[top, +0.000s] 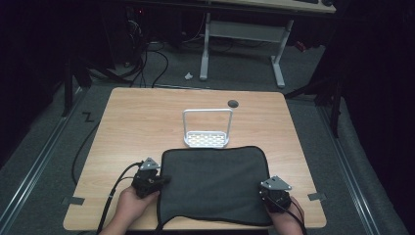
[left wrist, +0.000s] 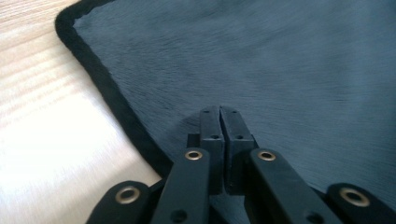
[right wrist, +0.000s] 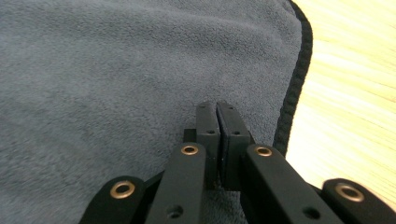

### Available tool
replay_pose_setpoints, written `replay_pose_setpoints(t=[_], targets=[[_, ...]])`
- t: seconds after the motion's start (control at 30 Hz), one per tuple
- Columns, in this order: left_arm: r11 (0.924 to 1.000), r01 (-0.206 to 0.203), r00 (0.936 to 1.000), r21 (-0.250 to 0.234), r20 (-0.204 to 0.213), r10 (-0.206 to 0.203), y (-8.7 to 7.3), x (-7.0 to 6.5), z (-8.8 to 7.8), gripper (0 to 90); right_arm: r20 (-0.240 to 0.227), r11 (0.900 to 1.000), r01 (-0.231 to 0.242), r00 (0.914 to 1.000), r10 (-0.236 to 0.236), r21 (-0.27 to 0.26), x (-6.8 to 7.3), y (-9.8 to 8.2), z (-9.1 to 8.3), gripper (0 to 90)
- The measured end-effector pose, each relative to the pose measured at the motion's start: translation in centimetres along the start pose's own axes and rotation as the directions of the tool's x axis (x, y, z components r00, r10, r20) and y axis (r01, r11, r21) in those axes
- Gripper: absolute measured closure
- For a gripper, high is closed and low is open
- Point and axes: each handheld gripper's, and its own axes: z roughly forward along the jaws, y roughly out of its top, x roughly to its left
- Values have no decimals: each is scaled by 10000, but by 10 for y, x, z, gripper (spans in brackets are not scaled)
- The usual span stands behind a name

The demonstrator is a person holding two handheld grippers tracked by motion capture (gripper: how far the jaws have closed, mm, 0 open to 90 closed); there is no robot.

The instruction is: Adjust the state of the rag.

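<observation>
Wooden table (top: 137, 117): rack (top: 207, 128) behind towel (top: 215, 183), seemingly apart.

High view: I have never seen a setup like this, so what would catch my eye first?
A dark grey cloth with a black hem lies flat on the near half of the wooden table. A person's hands hold the left tongs at its left edge and the right tongs near its right corner, both shut. Just beyond the cloth stands a small white rack.
</observation>
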Motion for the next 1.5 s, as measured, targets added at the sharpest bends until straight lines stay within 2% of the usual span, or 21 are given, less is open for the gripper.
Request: replay_pose_setpoints(t=[0.1, 0.17, 0.27, 0.37, 0.43, 0.5, 0.57, 0.67, 0.77, 0.83, 0.97, 1.03, 1.13, 1.2, 1.27, 1.37, 1.43, 1.5], targets=[[10000, -78, 9984, -1, -553, 78, 10, 8, 5, 898, -120, 9999, -131, 9998, 131, 55, -3, 3, 6, 898], [9998, 174, 9970, -117, -757, -182, 14, 16, 7, 899, -249, 9999, -119, 9996, 120, 60, -3, 8, 11, 897], [9988, 401, 9962, -290, -757, -422, 13, 21, 7, 898, -297, 10000, -39, 9995, 40, 30, -3, 16, 19, 896], [9996, 94, 9959, -250, -900, -116, 4, 15, -1, 899, -433, 10000, -42, 9991, 45, 72, -2, 15, 17, 897], [9999, 72, 9969, -75, -784, -77, -4, 9, -9, 898, -622, 9999, -105, 9980, 109, 78, -1, 8, 10, 896], [9995, -309, 9957, -20, -875, 306, -14, 1, -17, 897, -779, 9999, -134, 9969, 139, 79, 1, -1, 0, 895], [9992, -401, 9949, -79, -933, 392, -22, -2, -23, 885, -954, 9998, -191, 9952, 201, 109, 4, -6, -7, 880], [9995, -158, 9959, -268, -894, 134, -25, 4, -26, 873, -952, 9998, -157, 9953, 145, -117, 5, -2, -8, 855], [9994, -13, 9941, -349, -1088, -25, -21, 12, -24, 873, -647, 9995, -317, 9974, 312, -77, -1, 13, 8, 819], [9987, 155, 9930, -480, -1160, -210, -18, 17, -21, 873, -504, 9983, -578, 9971, 578, 14, -9, 21, 21, 827], [9966, 534, 9942, -633, -900, -590, -15, 20, -17, 867, -40, 9978, -643, 9979, 644, 159, -22, 30, 37, 848], [9970, 467, 9956, -622, -777, -514, -14, 16, -15, 846, 280, 9979, -624, 9977, 619, 174, -28, 30, 39, 850], [9983, 276, 9967, -521, -754, -315, -11, 13, -15, 807, 359, 9973, -728, 9967, 723, 108, -34, 26, 37, 837], [9961, 293, 9955, -833, -872, -366, -8, 16, -18, 761, 291, 9974, -724, 9969, 725, -44, -34, 26, 33, 751], [9896, 419, 9922, -1375, -1103, -573, -3, 23, -23, 708, 94, 9948, -855, 9962, 862, -554, -33, 25, 25, 713], [9776, 1012, 9837, -1846, -1282, -1260, 9, 42, -20, 602, -10, 9913, -849, 9964, 852, -1009, -27, 25, 19, 654], [9715, 1385, 9784, -1925, -1253, -1644, 18, 53, -11, 532, -39, 9911, -706, 9975, 706, -1130, -23, 26, 19, 644], [9735, 1479, 9758, -1744, -1344, -1723, 25, 60, 1, 501, -233, 9897, -826, 9965, 804, -1172, -19, 27, 19, 644]])
